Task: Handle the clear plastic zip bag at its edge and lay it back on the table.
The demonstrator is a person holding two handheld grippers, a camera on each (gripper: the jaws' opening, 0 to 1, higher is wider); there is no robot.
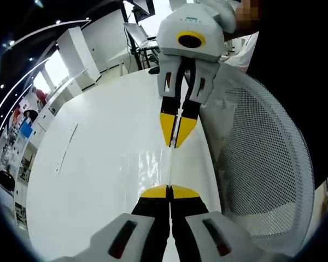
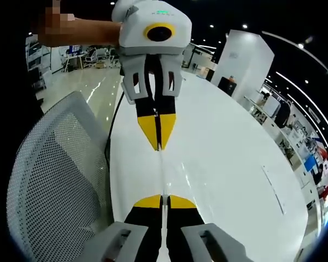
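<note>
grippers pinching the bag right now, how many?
2. The left gripper is shut on one end of the clear zip bag, and the right gripper on the opposite end; the bag is stretched edge-on between them above the white table.

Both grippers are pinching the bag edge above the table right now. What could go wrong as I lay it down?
1. The clear zip bag is stretched taut between the left gripper and right gripper, both shut on a thin edge; pulling further apart could slip or tear it.
2. It hangs close to the white table edge by the mesh chair; released there, it could slide off.
3. The bag is nearly invisible against the table, so judging contact is hard.
</note>
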